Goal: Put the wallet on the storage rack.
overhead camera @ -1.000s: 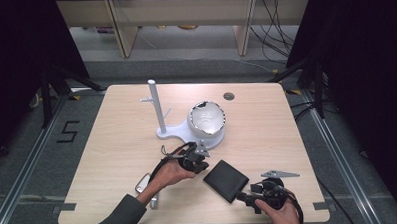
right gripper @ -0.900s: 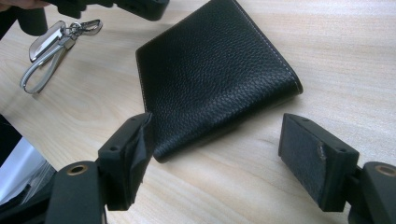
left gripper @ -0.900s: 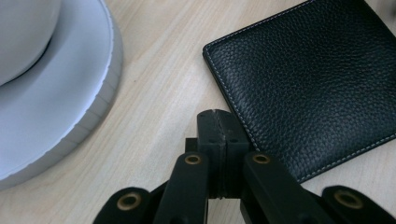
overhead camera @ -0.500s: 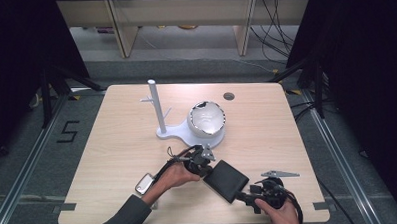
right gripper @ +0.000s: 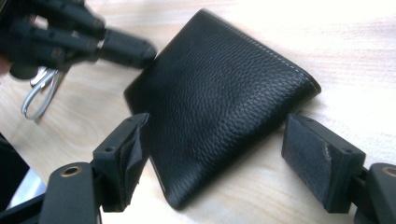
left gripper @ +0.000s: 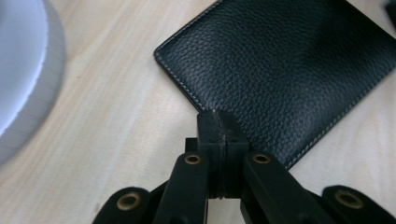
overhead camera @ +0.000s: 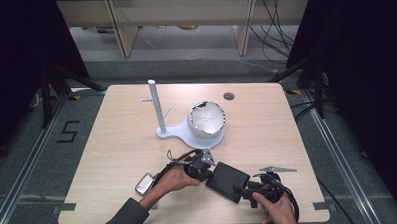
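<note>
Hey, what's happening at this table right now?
A person is working on a black leather wallet lying flat on the wooden table, with a gripper in each hand. The left gripper is shut, its tip resting at the wallet's edge. The right gripper is open, with a corner of the wallet between its spread jaws and not clamped. Farther back stand a white stand and a white bowl; a key fob lies near the left forearm.

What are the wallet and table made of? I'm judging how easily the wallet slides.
Wallet: looks like black leather or a faux version, matte, with a pebbled grain and pale stitching along the edge. Table: pale wood or wood-look laminate, smooth, with faint straight grain lines; which one is unclear.
</note>
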A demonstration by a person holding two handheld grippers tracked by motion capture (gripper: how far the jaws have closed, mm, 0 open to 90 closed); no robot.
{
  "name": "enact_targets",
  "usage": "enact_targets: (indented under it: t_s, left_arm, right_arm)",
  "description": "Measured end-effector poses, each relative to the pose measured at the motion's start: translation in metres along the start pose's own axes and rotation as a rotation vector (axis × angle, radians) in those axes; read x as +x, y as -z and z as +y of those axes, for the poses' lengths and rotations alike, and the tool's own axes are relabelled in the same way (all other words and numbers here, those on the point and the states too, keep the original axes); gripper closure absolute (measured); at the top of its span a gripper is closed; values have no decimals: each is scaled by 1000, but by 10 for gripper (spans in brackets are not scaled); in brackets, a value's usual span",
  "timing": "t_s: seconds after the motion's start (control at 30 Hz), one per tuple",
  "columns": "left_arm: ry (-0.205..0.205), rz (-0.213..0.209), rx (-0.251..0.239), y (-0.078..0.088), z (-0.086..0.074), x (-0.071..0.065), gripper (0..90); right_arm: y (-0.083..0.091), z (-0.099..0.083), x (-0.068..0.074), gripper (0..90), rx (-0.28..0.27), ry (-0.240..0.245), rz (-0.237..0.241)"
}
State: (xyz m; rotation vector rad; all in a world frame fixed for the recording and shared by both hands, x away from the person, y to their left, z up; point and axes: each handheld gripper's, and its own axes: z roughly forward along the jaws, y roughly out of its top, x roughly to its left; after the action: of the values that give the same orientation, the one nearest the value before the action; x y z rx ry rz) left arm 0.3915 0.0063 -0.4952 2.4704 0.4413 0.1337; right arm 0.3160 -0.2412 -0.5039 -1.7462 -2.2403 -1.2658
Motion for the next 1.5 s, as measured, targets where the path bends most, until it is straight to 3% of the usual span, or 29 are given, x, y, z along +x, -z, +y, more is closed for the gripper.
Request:
enact_targets:
  t_s: [0.37,0.4,0.43,0.47,0.63,0.67,0.7,0.77,0.83,0.87,0.9,0.97,1.0,1.03,1.1,1.5]
  left_arm:
    - [-18,-61,1,3,-4,-20,894]
    - [-17,-65,0,3,-4,-22,893]
    - [-15,-73,-1,2,-5,-23,893]
    - [-15,-68,0,2,-5,-24,893]
    - [-25,-71,2,2,-5,-32,891]
    - [-23,-70,2,2,-5,-33,891]
    - [-21,-69,3,2,-5,-33,891]
    - [-21,-71,2,2,-5,-33,891]
    - [-20,-65,4,2,-5,-34,891]
    - [-20,-62,3,2,-5,-34,891]
    - [-21,-60,5,2,-5,-35,891]
    - [-22,-60,5,2,-6,-35,891]
    - [-21,-59,5,2,-6,-35,891]
    - [-20,-59,3,2,-6,-35,891]
    - [-19,-59,4,2,-6,-35,891]
    - [-28,-55,7,4,-7,-35,886]
  right_arm:
    - [-9,16,-12,259,-34,-71,2]
    - [-8,18,-12,263,-27,-92,15]
    - [-9,19,-8,268,-20,-170,25]
    - [-11,20,-15,278,-42,-93,15]
    - [-17,23,-18,315,-59,-109,40]
    - [-16,23,-13,318,-40,-166,33]
    - [-16,24,-12,320,-37,-179,27]
    - [-16,24,-11,356,-39,-158,31]
    - [-14,25,-12,393,-50,-167,37]
    - [-14,25,-16,416,-63,-129,27]
    - [-14,24,-18,439,-76,-115,48]
    - [-14,23,-18,544,-71,-152,113]
    - [-16,22,-17,550,-67,-152,150]
    - [-16,22,-10,548,-46,-164,148]
    - [-14,24,-5,563,-36,-124,133]
    - [-7,27,-5,721,-54,-77,189]
